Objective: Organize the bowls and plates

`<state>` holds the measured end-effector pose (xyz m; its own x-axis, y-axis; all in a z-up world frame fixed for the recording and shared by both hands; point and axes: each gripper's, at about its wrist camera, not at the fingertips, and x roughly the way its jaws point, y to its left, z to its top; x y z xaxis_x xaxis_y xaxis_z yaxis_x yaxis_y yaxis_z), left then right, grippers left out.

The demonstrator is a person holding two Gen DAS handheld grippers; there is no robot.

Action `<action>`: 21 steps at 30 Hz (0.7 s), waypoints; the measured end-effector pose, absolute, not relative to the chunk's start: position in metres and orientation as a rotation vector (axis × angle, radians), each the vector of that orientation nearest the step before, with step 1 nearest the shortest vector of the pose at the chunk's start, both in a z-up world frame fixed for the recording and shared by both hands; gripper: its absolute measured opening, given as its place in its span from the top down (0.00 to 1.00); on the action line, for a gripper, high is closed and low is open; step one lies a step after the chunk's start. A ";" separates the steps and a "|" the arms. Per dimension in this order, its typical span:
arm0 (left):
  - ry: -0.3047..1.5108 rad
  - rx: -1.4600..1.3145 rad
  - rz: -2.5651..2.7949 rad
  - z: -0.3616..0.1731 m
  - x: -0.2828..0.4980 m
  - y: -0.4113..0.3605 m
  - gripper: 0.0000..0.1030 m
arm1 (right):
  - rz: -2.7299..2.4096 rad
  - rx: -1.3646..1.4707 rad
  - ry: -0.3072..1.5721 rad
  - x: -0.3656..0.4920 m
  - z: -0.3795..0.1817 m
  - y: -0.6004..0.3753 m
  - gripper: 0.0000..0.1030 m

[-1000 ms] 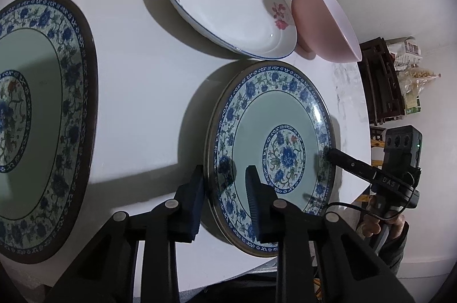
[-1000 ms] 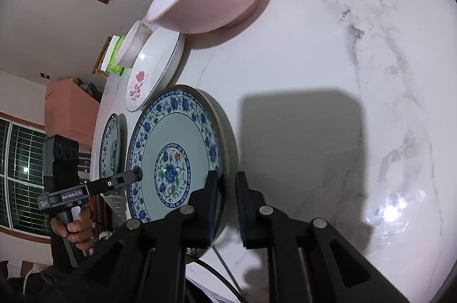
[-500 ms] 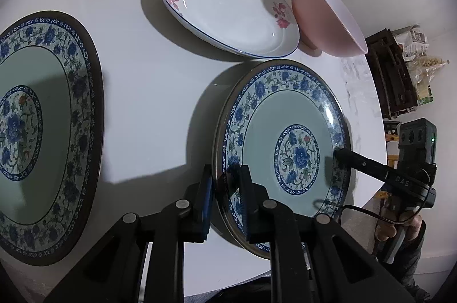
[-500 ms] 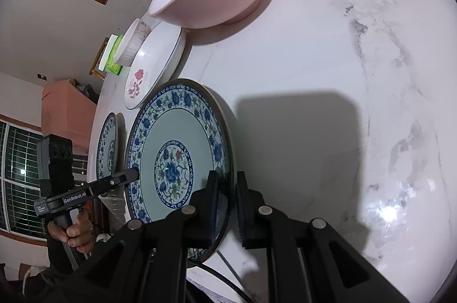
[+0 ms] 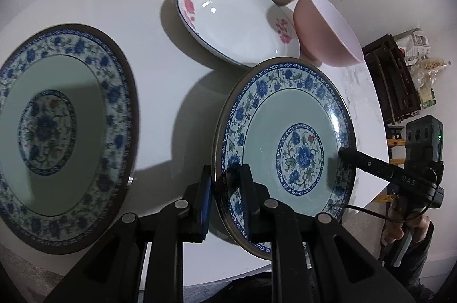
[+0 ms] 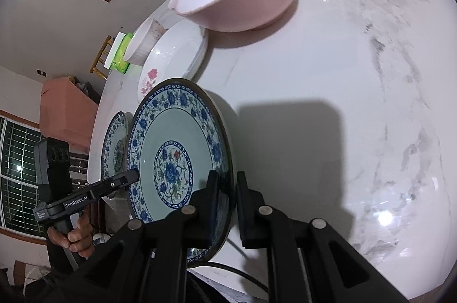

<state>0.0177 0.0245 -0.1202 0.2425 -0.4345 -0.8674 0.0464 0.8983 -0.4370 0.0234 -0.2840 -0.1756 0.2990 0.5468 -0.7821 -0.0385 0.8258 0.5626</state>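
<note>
Left gripper (image 5: 225,194) pinches near rim of blue-floral celadon plate (image 5: 288,143); right gripper (image 5: 347,156) grips its far edge. Jaws have just been closing. Matching larger plate (image 5: 57,131) lies left on white table (image 5: 171,74).

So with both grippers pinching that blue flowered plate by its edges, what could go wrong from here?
1. Only thin bits of rim are pinched by the left gripper and right gripper, so the blue plate might slip and drop onto the table.
2. Its far edge sits close to the white rose plate and pink bowl; swinging it could knock them.
3. Uneven pulling might twist it loose.
</note>
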 end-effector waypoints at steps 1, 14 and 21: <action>1.286 -0.356 -0.332 -0.118 0.017 0.028 0.85 | 0.414 0.487 1.214 0.024 -0.174 -0.282 0.88; 1.215 -0.391 -0.235 -0.094 0.012 0.088 0.85 | 0.488 0.444 1.211 0.046 -0.156 -0.224 0.88; 1.180 -0.411 -0.142 -0.083 0.009 0.147 0.85 | 0.554 0.407 1.236 0.061 -0.153 -0.166 0.88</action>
<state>0.0087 0.1466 -0.0834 0.3817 -0.3200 -0.8671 -0.1046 0.9172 -0.3845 0.0609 -0.1659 -0.1528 0.2262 0.5991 -0.7680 -0.1748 0.8006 0.5731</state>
